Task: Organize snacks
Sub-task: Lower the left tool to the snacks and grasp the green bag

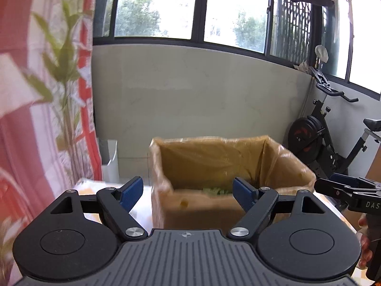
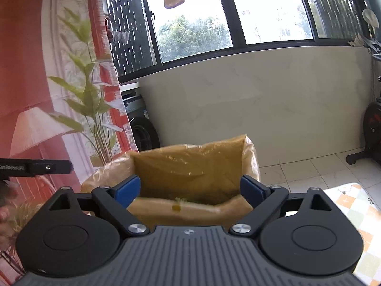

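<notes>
A cardboard box (image 1: 197, 209) lined with a clear plastic bag stands ahead of both grippers; it also shows in the right wrist view (image 2: 190, 166). Something green (image 1: 214, 190) lies at its bottom, also glimpsed in the right wrist view (image 2: 188, 199). My left gripper (image 1: 188, 190) is open and empty, held in front of the box's near wall. My right gripper (image 2: 190, 189) is open and empty, also just in front of the box. The right gripper shows at the right edge of the left wrist view (image 1: 343, 188); the left gripper shows at the left edge of the right wrist view (image 2: 35, 166).
The box stands on a table with a checked cloth (image 2: 352, 205). A red and white curtain with a plant print (image 1: 42, 95) hangs at the left. An exercise bike (image 1: 328, 133) stands at the right by the low wall. A white bin (image 1: 110, 159) stands behind the table.
</notes>
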The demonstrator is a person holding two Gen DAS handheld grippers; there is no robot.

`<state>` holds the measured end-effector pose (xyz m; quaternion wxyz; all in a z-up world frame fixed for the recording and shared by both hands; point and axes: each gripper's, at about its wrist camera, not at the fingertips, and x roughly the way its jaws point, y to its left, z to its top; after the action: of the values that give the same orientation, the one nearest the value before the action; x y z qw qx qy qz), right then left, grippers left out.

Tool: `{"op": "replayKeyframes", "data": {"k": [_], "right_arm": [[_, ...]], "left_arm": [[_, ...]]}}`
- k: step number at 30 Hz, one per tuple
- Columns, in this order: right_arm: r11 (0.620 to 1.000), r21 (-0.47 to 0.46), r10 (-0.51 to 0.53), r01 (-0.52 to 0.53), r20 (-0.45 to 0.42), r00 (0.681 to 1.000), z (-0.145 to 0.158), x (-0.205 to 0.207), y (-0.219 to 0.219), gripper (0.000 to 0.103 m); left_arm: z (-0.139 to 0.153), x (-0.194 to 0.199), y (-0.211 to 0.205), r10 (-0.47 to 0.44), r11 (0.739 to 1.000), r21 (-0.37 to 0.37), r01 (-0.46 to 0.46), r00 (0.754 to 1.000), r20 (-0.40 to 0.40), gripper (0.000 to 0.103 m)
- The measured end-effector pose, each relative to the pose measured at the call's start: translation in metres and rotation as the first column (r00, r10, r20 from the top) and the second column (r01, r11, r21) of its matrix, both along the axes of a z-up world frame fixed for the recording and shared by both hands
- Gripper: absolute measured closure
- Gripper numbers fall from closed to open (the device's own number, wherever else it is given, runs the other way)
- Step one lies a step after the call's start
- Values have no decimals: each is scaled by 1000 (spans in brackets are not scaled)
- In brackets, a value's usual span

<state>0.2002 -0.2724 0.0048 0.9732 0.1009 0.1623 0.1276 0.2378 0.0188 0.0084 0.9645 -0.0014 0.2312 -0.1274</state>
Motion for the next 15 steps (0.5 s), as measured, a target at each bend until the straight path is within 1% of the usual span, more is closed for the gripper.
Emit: {"op": "replayKeyframes", "data": {"k": [3,5,6,8,10,12,15], "right_arm": [[1000,26,2,-2,-26,1000,-14,-12,0,10],[999,38,6,-4,-47,999,-27,-18,1,10],[999,35,6,-4,-59,998,-33,-21,2,10],[1000,8,6,-6,-84,996,-46,-26,5,10],[1000,-28,2,-5,-107,994,-58,-30,10,10],[999,-51,2,-9,-133,991,-69,-34,14,10],[999,-47,19,-28,-176,984,-84,-38,16,11]], "left_arm": [[-18,-17,6,0,1000,2,0,1000,-15,19],[-35,-21,7,-19,1000,5,20,999,-39,19],[-44,-23,8,-38,999,-6,37,998,-57,19],[-63,-24,5,-69,997,-33,65,992,-107,19],[-82,-25,0,-84,996,-42,79,986,-146,19],[-100,-25,-5,-103,995,-33,99,979,-176,19],[-122,-23,-12,-126,992,-3,128,967,-219,19]]}}
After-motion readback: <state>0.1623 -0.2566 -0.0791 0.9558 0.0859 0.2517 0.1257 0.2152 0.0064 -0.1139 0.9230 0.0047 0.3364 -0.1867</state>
